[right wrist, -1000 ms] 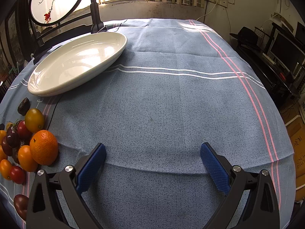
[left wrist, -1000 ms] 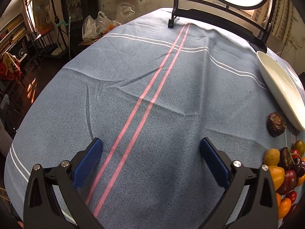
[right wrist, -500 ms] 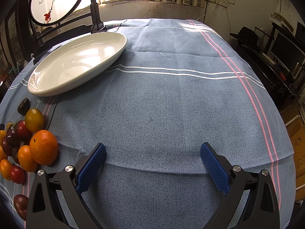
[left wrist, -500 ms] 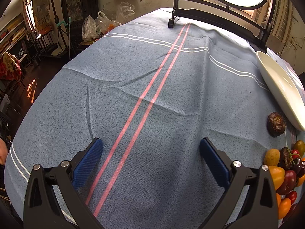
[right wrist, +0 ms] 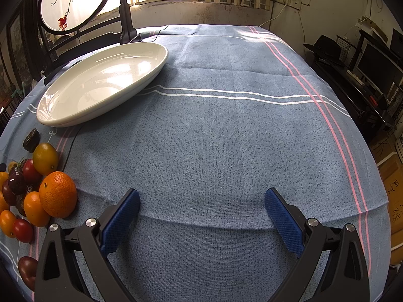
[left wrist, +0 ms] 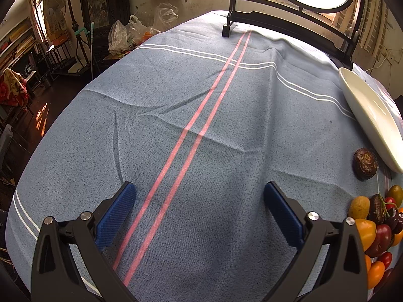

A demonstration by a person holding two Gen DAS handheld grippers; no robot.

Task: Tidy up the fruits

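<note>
Both grippers hang over bare blue tablecloth [right wrist: 214, 138], and each one is spread wide with nothing between its blue pads. In the left wrist view the left gripper [left wrist: 199, 201] straddles a pair of pink stripes [left wrist: 201, 125] that run from the bottom of the frame up toward a dark wooden stand [left wrist: 229, 20] at the top; the cloth's rounded edge drops away along the left side, and the wide middle of the frame is wrinkled fabric.

In the right wrist view the right gripper [right wrist: 202, 205] has open cloth ahead, with the table edge falling off at the right. The white oval plate [right wrist: 75, 115] sits in the upper left, its long axis slanting from lower left to upper right. Below it, at the left edge, is the fruit pile [right wrist: 30, 188]: an orange [right wrist: 58, 193] nearest the gripper, small orange and red fruits packed touching behind it, partly cut off by the frame. A dark wrinkled fruit [right wrist: 31, 139] lies apart, just beside the plate's near end; its kind is hard to make out.
</note>
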